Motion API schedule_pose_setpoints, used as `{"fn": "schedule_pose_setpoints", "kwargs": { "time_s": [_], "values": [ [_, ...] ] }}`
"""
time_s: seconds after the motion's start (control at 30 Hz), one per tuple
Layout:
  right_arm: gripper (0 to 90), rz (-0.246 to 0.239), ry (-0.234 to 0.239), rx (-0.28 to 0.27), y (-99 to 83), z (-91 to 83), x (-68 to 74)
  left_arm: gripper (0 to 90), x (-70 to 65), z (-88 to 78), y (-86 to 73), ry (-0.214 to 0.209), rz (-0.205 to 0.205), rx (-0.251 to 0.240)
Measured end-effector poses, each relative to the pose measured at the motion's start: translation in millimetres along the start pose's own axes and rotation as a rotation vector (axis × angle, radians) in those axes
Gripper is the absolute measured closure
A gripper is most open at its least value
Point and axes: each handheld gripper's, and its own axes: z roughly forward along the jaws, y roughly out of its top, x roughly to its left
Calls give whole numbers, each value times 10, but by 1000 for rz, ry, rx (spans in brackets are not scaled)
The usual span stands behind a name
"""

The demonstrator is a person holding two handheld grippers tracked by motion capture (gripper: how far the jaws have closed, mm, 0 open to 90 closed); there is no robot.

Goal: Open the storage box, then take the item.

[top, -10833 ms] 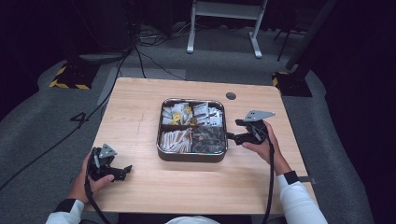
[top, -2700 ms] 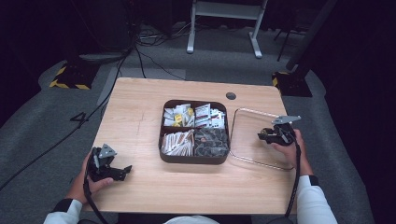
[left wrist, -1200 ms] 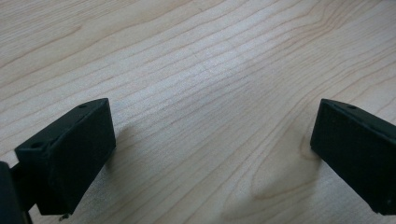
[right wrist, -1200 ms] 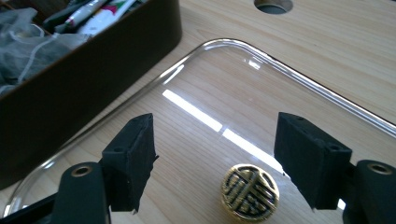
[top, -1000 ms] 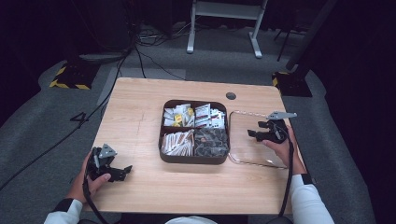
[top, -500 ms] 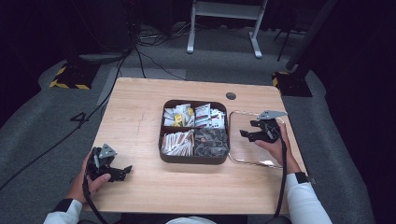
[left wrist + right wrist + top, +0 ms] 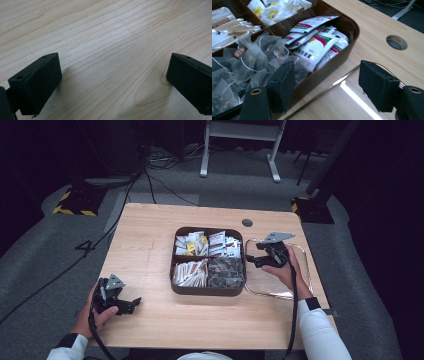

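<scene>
A dark brown box [image 7: 207, 291] with four compartments stands mid-table. It holds yellow-and-white packets [image 7: 192, 244], red-and-green printed sachets [image 7: 222, 242], paper sticks [image 7: 190, 272] and mesh tea bags [image 7: 225, 270]. Its clear lid [image 7: 285, 285] lies flat on the table just to its right. My right gripper [image 7: 249, 261] hovers over the lid's left edge, open and empty, pointing at the box's right wall. In the right gripper view the gripper [image 7: 329, 85] straddles the box wall [image 7: 332, 67], with sachets [image 7: 317, 42] and tea bags [image 7: 249, 65] ahead. My left gripper [image 7: 134, 305] rests open at the front left.
A round cable hole [image 7: 247, 222] sits behind the box, also seen as a hole [image 7: 396, 42] in the right gripper view. The left gripper [image 7: 113, 82] looks at bare wood. A white metal stand [image 7: 240, 135] and cables lie on the floor beyond the table.
The lid came off the box and now lies at the right. My right gripper has since moved left across the lid toward the box's right wall. The left gripper stayed put.
</scene>
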Motion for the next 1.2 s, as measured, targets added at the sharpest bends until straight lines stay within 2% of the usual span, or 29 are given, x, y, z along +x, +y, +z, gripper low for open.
{"fn": "schedule_pose_setpoints", "kwargs": {
  "time_s": [0.47,0.63,1.07,1.2],
  "values": [
    [311,-38,39,-25,412,211,177,3,4,0,2,-1,4,2],
    [313,-46,44,9,509,411,209,2,5,3,2,-1,5,-2],
    [325,-28,39,34,716,682,220,3,-1,0,0,1,-1,0],
    [324,-11,33,72,736,837,226,3,-1,0,0,1,-1,0]
  ]
}}
